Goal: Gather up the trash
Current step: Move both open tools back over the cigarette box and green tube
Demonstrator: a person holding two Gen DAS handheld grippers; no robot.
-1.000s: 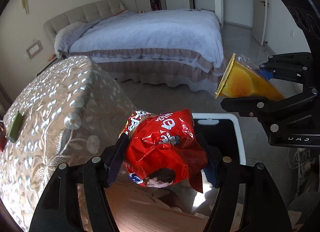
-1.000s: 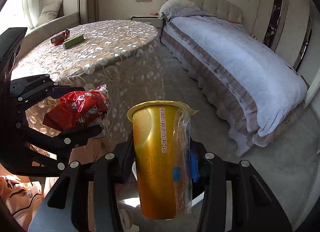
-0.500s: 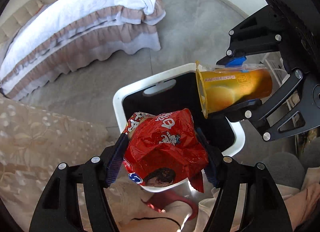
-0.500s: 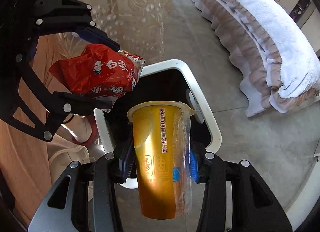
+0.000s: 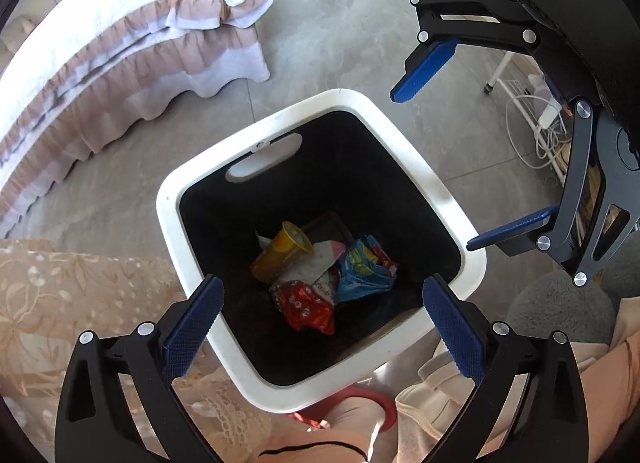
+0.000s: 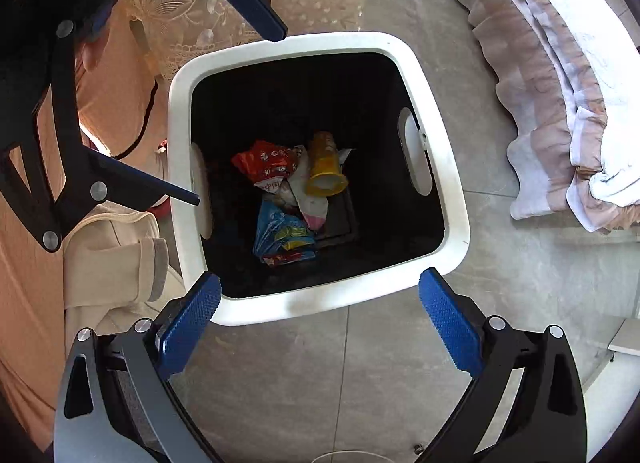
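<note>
The left hand-held gripper (image 5: pixel 322 325) points steeply down over the near edge of the white bin (image 5: pixel 416 151), its jaws opening wide with nothing between them. The right hand-held gripper (image 6: pixel 320 313) hangs over the bin's other side, jaws likewise opening and empty; in the left view it shows at the far right (image 5: pixel 440 143). Well below both, on the bin's dark bottom, lies the trash: the red snack bag (image 5: pixel 306 305) nearest the left hand-held gripper, the yellow cup (image 5: pixel 280 251) on its side just beyond it, a blue wrapper (image 5: pixel 366 269) to their right, a white scrap (image 5: pixel 316 263) between them. The bin stands on grey floor (image 5: pixel 340 43), with a lace-draped desk (image 5: pixel 60 303) at its left and the bed (image 5: pixel 120 35) farther off
</note>
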